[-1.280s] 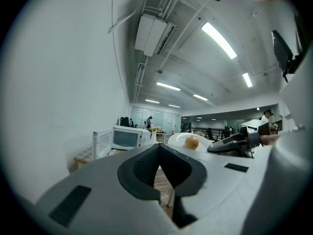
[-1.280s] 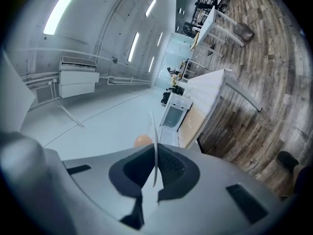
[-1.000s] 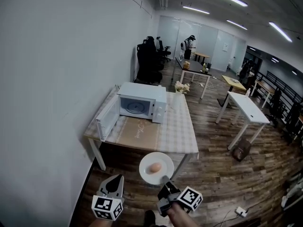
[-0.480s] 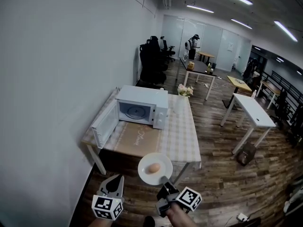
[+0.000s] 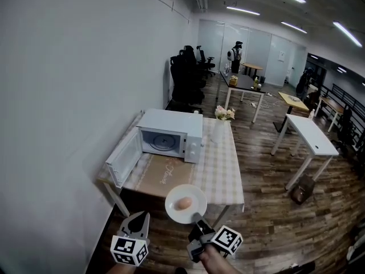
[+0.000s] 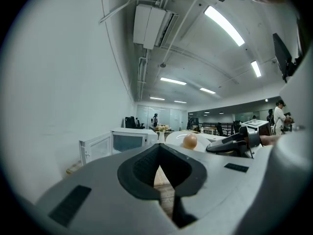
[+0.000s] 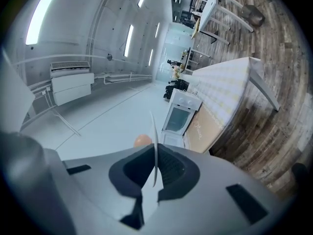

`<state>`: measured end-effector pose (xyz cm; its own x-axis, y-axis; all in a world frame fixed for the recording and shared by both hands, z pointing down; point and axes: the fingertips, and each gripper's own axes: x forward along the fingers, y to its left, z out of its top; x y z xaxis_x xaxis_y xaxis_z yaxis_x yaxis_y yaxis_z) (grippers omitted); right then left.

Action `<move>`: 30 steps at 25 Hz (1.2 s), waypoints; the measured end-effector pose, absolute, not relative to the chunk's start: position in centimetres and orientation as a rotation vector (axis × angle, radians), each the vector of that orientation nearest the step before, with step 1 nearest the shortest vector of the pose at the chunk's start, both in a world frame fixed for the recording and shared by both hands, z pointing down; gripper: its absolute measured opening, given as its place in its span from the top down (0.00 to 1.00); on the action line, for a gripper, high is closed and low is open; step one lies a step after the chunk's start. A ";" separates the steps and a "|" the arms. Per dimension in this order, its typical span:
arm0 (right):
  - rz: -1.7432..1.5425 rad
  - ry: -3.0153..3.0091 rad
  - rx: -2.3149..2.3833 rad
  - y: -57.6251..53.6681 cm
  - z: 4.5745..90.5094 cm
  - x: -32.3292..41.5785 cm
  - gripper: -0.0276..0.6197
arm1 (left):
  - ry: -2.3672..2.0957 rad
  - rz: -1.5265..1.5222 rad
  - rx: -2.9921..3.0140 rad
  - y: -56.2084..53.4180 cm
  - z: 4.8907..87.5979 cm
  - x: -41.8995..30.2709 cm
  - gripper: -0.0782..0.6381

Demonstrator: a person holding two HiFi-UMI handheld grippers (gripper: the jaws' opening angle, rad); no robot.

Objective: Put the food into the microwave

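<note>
A tan egg [image 5: 183, 203] lies in the middle of a round white plate [image 5: 171, 201], carried in mid-air above a wooden floor, short of the bench [image 5: 219, 164].

The right gripper [image 5: 197, 217] is clamped on the plate's near rim. In the right gripper view the plate [image 7: 154, 151] shows edge-on as a thin white blade between the closed jaws, with the egg [image 7: 143, 141] just behind it.

The left gripper [image 5: 139, 217] hangs beside it at the left, jaws together and holding nothing. In the left gripper view the plate and egg [image 6: 190, 141] show to its right.

Ahead, a white microwave [image 5: 171, 133] stands at the back left of the bench. Its door [image 5: 122, 157] is swung wide to the left, and the glass turntable shows inside. A vase of flowers [image 5: 222, 119] stands just to its right. Beyond are more desks, office chairs and a distant person.

Compared with a second ago, the bench and microwave sit slightly larger and nearer in the head view. The plate and both grippers keep their places at the bottom of the frame. This reads as the person walking the plate toward the bench, grip unchanged and egg steady.

The carry seems under way but unfinished. The plate is well apart from the microwave, and the open door means no opening step looks needed.
</note>
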<state>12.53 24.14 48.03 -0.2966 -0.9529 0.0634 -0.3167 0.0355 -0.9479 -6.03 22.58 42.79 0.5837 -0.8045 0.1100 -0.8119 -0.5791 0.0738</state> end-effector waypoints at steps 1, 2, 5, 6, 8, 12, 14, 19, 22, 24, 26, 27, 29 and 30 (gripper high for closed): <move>-1.278 1.681 -1.287 23.8 48.0 12.7 0.93 | -1.383 0.100 2.691 22.3 42.7 -5.8 0.88; -1.278 1.683 -1.275 23.4 47.9 12.9 0.93 | -1.386 0.101 2.690 21.9 42.6 -5.4 0.88; -1.288 1.689 -1.270 22.6 48.2 13.8 0.93 | -1.397 0.097 2.684 21.2 42.7 -4.4 0.88; -1.291 1.692 -1.267 22.4 48.3 14.1 0.93 | -1.402 0.096 2.682 20.9 42.7 -4.0 0.88; -1.298 1.691 -1.260 21.9 48.4 14.8 0.93 | -1.411 0.098 2.679 20.4 42.7 -3.3 0.88; -1.312 1.696 -1.250 20.8 48.6 15.9 0.93 | -1.425 0.107 2.675 19.4 42.4 -2.0 0.88; -1.322 1.705 -1.239 20.2 48.7 16.4 0.93 | -1.438 0.110 2.669 18.9 42.4 -1.5 0.88; -1.331 1.723 -1.192 18.8 48.5 17.2 0.93 | -1.483 0.113 2.648 17.8 42.5 -0.6 0.88; -1.335 1.722 -1.199 18.2 48.7 18.0 0.93 | -1.500 0.127 2.637 17.5 42.7 -0.4 0.88; -1.338 1.726 -1.196 18.0 48.7 18.2 0.93 | -1.511 0.133 2.631 17.4 42.6 -0.4 0.88; -1.342 1.734 -1.193 17.8 48.7 18.3 0.93 | -1.522 0.132 2.627 17.2 42.5 -0.4 0.88; -1.344 1.736 -1.195 17.6 48.8 18.3 0.93 | -1.525 0.131 2.624 17.1 42.6 -0.3 0.88; -1.351 1.737 -1.197 17.2 49.1 18.3 0.93 | -1.525 0.134 2.619 16.7 42.9 -0.3 0.88; -1.355 1.736 -1.199 17.0 49.2 18.2 0.93 | -1.524 0.136 2.617 16.5 43.0 -0.3 0.88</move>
